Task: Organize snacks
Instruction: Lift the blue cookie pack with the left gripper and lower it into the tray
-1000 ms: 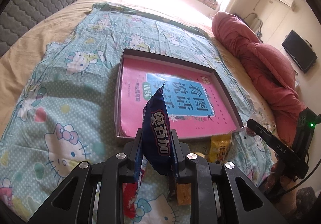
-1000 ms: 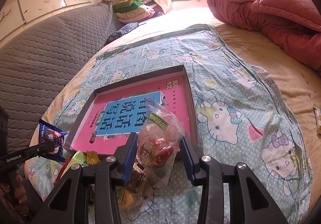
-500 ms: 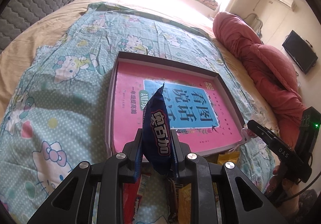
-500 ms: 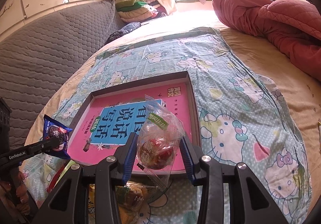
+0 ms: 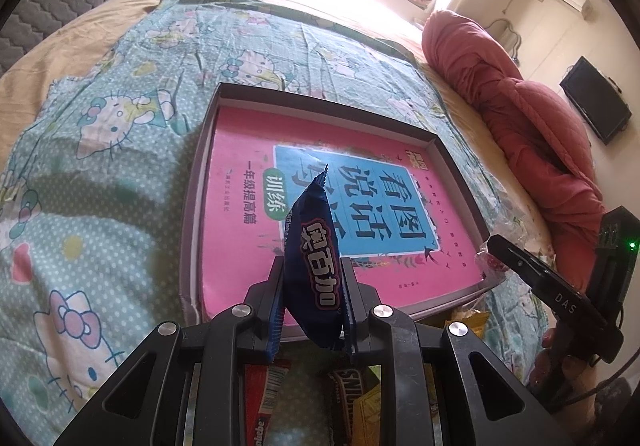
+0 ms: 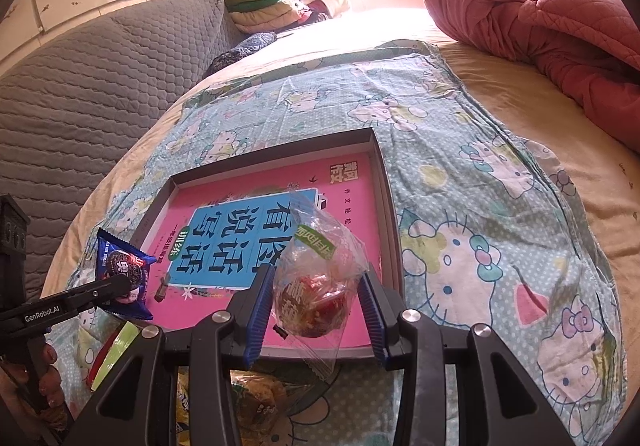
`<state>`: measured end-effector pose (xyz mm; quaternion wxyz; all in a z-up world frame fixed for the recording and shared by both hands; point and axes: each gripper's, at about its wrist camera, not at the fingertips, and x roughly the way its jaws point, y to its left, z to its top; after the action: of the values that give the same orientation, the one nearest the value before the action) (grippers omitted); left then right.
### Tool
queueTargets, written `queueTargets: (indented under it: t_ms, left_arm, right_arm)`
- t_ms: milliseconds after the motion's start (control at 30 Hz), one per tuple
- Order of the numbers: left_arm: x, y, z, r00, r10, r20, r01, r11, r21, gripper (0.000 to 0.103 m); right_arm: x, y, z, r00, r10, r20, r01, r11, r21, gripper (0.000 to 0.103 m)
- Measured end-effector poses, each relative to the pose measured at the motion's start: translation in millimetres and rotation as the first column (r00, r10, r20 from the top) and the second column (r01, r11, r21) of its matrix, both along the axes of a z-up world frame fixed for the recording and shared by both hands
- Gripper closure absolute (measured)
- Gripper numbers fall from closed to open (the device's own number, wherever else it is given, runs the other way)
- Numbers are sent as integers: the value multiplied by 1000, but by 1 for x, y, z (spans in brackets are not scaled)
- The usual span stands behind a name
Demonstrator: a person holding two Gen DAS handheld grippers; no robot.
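My left gripper (image 5: 314,298) is shut on a dark blue Oreo packet (image 5: 312,246), held upright above the near edge of a shallow grey box (image 5: 320,96) with a pink book (image 5: 240,214) in it. My right gripper (image 6: 318,310) is shut on a clear bag with a red snack (image 6: 316,286), above the box's near right corner (image 6: 384,182). The left gripper with the Oreo packet (image 6: 120,270) shows at the left in the right wrist view. The right gripper (image 5: 532,270) shows at the right in the left wrist view.
The box lies on a Hello Kitty sheet (image 5: 100,166) on a bed. Loose snack packets (image 5: 360,398) lie under the grippers near the bed's front edge (image 6: 256,398). A red quilt (image 6: 560,30) is bunched at the right. A grey padded headboard (image 6: 80,86) stands left.
Both grippers have moved forward toward the box with their snacks held. The box now fills more of both views.
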<state>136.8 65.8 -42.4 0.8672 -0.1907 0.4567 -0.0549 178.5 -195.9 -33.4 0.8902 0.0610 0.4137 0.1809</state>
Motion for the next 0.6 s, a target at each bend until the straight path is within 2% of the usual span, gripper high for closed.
queueTargets:
  t_ms: [300,600]
  left_arm:
    - [6,-2,-7,999,-37,-13,37,999,4,78]
    - [6,5,-6,1000,-20,-6,21,1000,18,78]
  right_arm:
    - [6,8,-10,999,2,-32,-3,999,-44,60]
    - [11,11,-21,998,-1,-59,-3,997,-77,60]
